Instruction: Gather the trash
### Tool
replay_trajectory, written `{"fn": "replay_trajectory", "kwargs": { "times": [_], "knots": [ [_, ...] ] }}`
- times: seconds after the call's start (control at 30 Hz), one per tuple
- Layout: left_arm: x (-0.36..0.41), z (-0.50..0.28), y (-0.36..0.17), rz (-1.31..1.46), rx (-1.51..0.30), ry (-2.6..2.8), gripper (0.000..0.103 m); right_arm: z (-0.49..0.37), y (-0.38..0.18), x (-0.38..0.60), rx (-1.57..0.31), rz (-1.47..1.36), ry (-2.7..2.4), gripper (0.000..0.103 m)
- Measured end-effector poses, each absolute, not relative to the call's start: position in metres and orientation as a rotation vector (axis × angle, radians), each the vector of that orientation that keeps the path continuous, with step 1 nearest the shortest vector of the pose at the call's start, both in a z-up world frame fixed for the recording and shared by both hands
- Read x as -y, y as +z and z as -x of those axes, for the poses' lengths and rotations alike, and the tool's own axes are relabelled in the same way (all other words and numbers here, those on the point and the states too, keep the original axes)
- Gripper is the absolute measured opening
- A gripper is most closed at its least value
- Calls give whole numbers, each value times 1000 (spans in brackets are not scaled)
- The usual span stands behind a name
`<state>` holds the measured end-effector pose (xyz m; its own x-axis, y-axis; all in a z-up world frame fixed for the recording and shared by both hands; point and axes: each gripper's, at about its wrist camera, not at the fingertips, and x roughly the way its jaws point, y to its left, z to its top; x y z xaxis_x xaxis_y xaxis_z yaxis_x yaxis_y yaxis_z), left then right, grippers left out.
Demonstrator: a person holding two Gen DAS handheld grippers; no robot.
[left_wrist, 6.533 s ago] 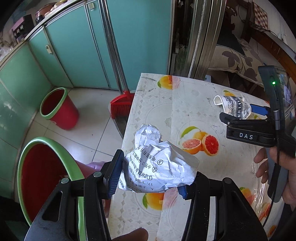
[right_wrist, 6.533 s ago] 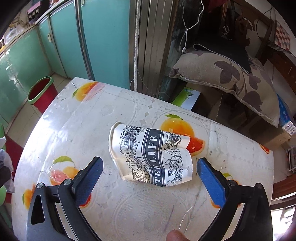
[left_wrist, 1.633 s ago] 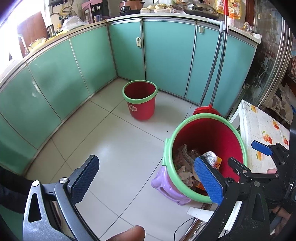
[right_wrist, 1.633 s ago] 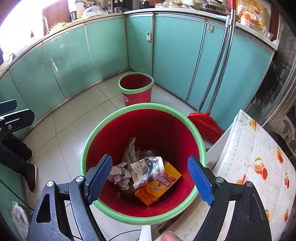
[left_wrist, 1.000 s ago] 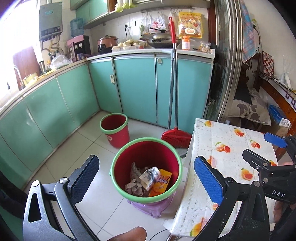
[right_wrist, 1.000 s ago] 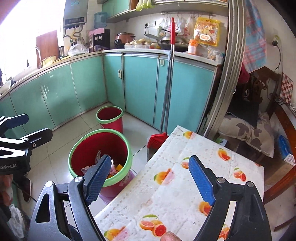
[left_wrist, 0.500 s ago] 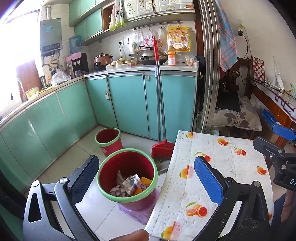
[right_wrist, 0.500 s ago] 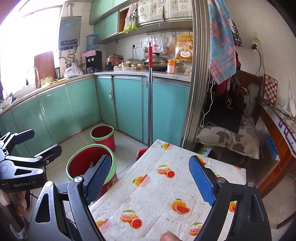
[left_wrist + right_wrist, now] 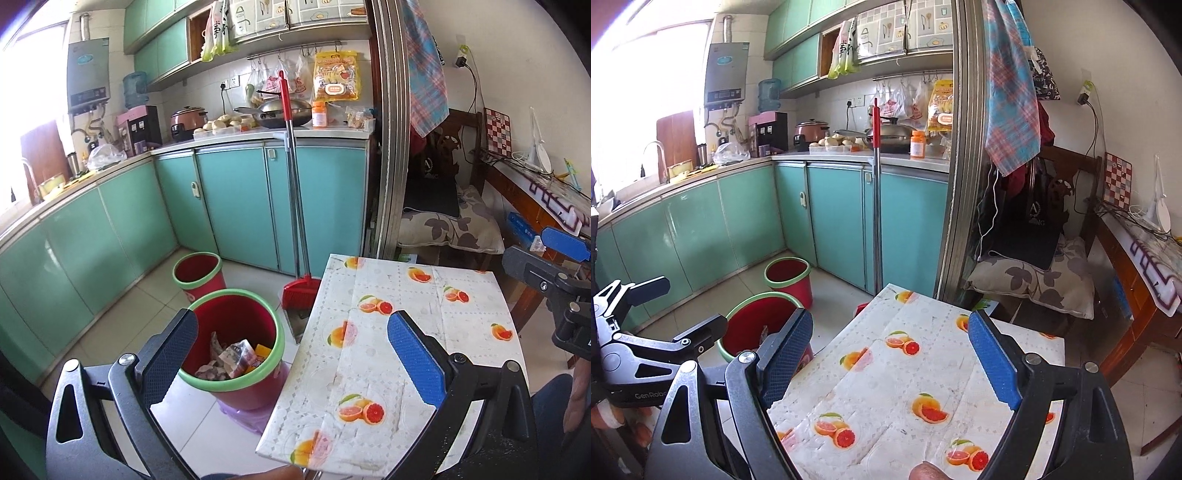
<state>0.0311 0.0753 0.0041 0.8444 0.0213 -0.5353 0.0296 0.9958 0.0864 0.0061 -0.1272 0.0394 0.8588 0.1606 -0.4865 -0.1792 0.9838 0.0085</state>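
Both grippers pulled back from bin [image 9: 236,325]; jaws wide, empty; table [image 9: 406,295] bare.

The bin [image 9: 236,345] is a red plastic bucket with a green rim, standing upright on the floor just left of the table [image 9: 406,332], raised on a low purple stool [image 9: 243,415]. Trash [image 9: 231,360] lies inside it: crumpled grey-white paper, a printed paper cup on its side, and an orange snack packet against the wall nearest the table. In the right wrist view only the bin's [image 9: 753,321] far rim and inner wall show.
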Motion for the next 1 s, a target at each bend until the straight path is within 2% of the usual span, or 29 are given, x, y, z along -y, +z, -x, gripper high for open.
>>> {"fn": "replay_trajectory", "kwargs": {
  "times": [1.0],
  "knots": [
    [-60, -21, 12, -73, -544, -23, 103, 7, 45, 131, -499, 32, 169, 87]
  ]
}}
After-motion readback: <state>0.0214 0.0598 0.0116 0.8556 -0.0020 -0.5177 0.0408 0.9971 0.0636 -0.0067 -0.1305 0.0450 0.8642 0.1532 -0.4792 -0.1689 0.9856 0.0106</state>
